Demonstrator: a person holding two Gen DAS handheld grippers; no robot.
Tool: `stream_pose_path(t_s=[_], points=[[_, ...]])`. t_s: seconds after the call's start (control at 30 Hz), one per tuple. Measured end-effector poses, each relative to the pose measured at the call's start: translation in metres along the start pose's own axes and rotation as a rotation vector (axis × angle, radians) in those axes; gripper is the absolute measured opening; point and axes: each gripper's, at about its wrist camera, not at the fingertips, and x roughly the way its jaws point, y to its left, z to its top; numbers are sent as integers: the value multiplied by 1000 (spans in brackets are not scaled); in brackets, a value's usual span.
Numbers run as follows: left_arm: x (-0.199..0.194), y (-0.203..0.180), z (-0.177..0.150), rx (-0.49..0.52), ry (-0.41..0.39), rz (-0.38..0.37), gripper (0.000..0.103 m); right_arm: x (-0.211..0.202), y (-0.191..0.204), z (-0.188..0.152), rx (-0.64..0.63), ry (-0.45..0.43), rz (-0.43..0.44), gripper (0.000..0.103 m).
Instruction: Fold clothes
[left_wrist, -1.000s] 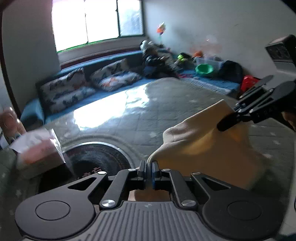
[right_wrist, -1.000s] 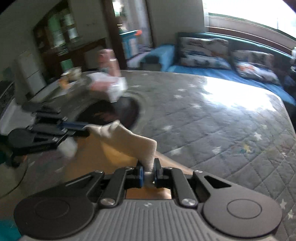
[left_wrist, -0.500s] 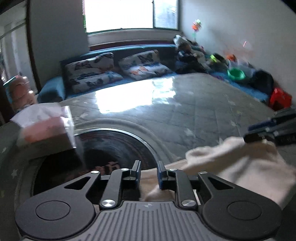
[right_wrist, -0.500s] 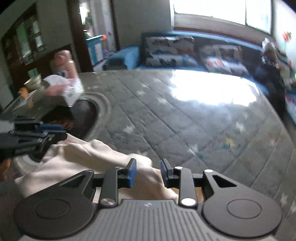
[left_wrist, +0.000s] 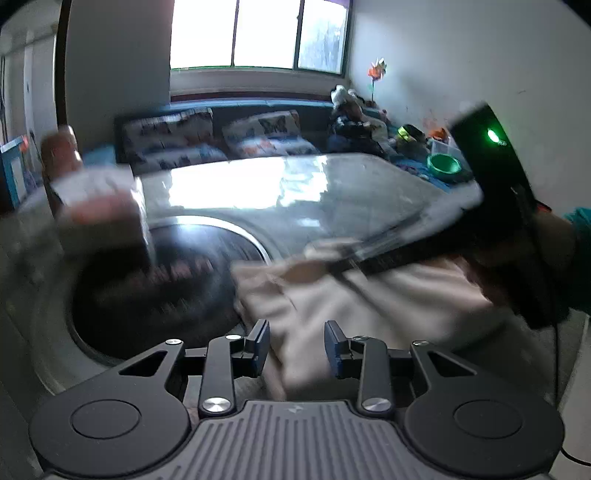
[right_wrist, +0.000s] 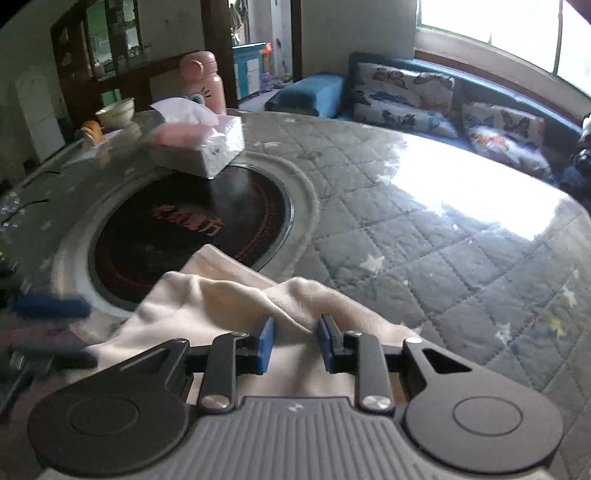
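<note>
Both tongs (left_wrist: 296, 345) (right_wrist: 294, 341) over cream cloth (right_wrist: 221, 306); hob (right_wrist: 184, 229) txt unreadable.

Black round plate (right_wrist: 192, 225) set in the table: red printed characters across its middle, too blurred to read.
Tissue box (right_wrist: 207, 144): no legible print.
Pink bottle (right_wrist: 205, 81): a drawn face, no lettering.
Gripper body (right_wrist: 295, 408): a small pale mark, unreadable.

Soft matt cream cloth garment (right_wrist: 221, 306), glossy clear cover over quilted grey tablecloth (right_wrist: 424, 266), shiny black glass hob (right_wrist: 184, 225), matt black plastic gripper (right_wrist: 293, 345)
</note>
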Motion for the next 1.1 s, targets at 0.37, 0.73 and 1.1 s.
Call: stream_pose_path(t_s=[0.37,0.73,1.1], points=[[8,12,-13,-79,16,-25,40,-14,24,9,-65,7,73,26],[3,14,-12,-94,17,-25,42,5,38,20,-59,19,101,24],[12,6,12,-97,-5,-56,42,-63,-18,-26,14,14,-48,25]])
